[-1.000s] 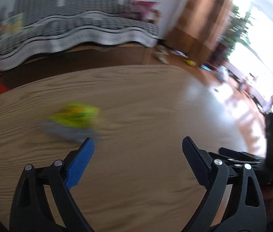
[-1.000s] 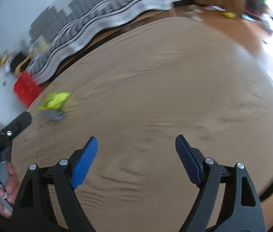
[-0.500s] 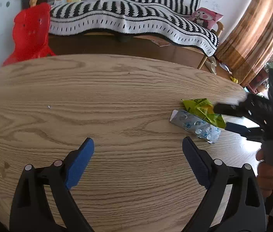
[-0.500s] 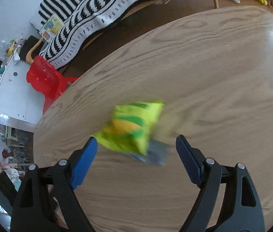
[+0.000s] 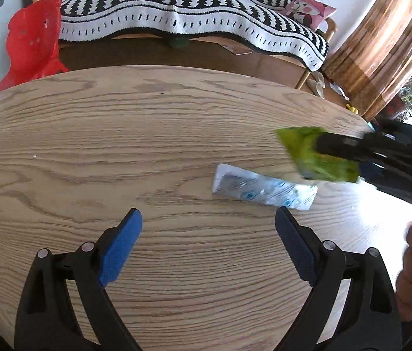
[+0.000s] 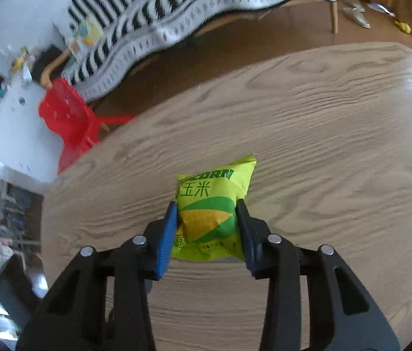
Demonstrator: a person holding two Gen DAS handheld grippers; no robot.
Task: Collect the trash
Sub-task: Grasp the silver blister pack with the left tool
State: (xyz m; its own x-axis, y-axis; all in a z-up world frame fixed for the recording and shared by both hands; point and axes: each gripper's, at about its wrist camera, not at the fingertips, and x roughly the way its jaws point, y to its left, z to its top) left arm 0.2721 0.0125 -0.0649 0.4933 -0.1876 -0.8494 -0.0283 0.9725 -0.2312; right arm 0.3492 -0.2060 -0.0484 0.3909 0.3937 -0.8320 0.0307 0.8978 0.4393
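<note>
Yellow-green corn snack bag (image 6: 210,213) sits at frame centre, the closing right gripper (image 6: 207,228) pressing it; the left gripper (image 5: 209,248) gapes wide above the oak-grain table (image 5: 118,146), empty.

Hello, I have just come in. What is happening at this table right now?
A person is clearing trash from a round wooden table, with a gripper in each hand. The right gripper is closing on a yellow-green corn snack packet, which sits between its blue pads. The left gripper is open and empty above the table. Just ahead of it, a silvery blister pack lies flat on the wood, not yet picked up.
</note>
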